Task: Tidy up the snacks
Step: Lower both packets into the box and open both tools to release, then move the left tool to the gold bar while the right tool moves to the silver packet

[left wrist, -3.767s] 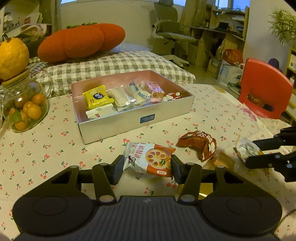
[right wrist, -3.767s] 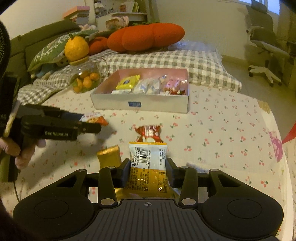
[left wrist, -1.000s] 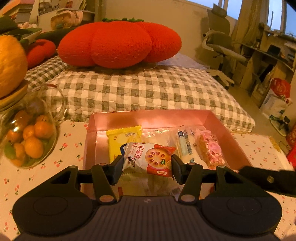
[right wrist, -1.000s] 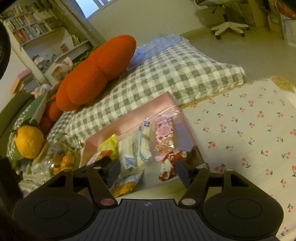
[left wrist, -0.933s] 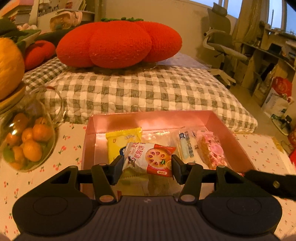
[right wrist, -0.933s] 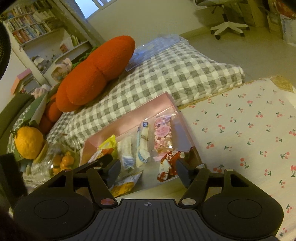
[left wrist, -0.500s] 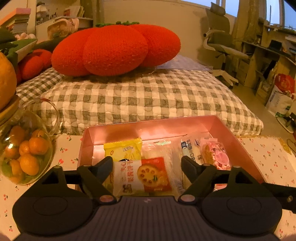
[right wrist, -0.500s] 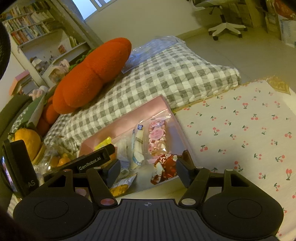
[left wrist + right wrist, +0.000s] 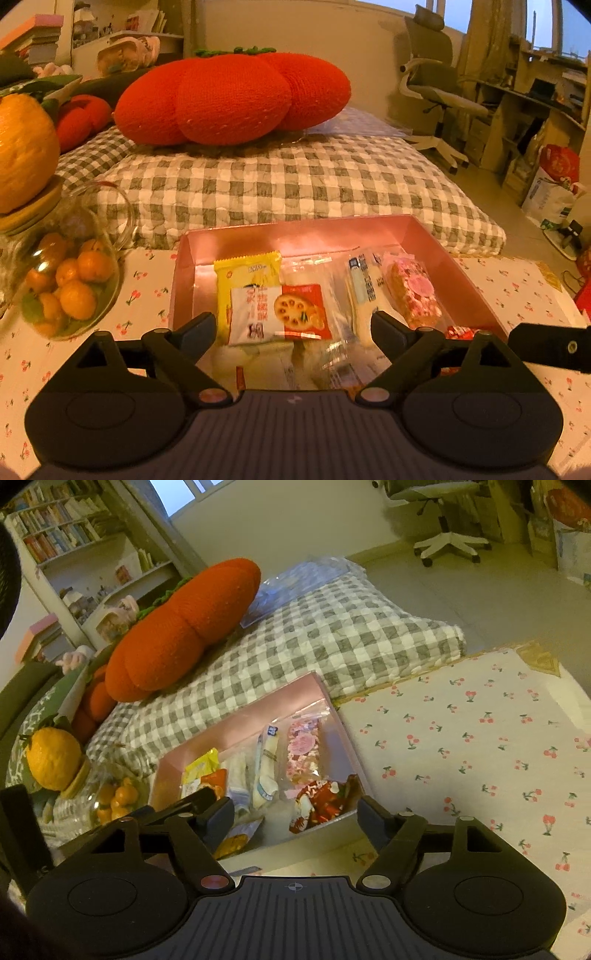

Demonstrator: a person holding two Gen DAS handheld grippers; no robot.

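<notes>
Black tongs first: our left gripper (image 9: 293, 326) is spread wide and holds nothing, and our right gripper (image 9: 295, 812) is likewise spread and empty, both hovering at the near edge of the pink box (image 9: 458, 273). We judge the risk to be a finger catching a wrapper on withdrawal and dragging it out, since packets overlap loosely. Orange-white biscuit pack (image 9: 277, 314) lies in the box between and just beyond the left fingers, untouched, resting on the yellow pack (image 9: 245, 269). Red pack (image 9: 321, 801) sits at the near right corner, pink bar (image 9: 412, 291) further back. Jar of oranges (image 9: 66, 280) stands left of the box.
</notes>
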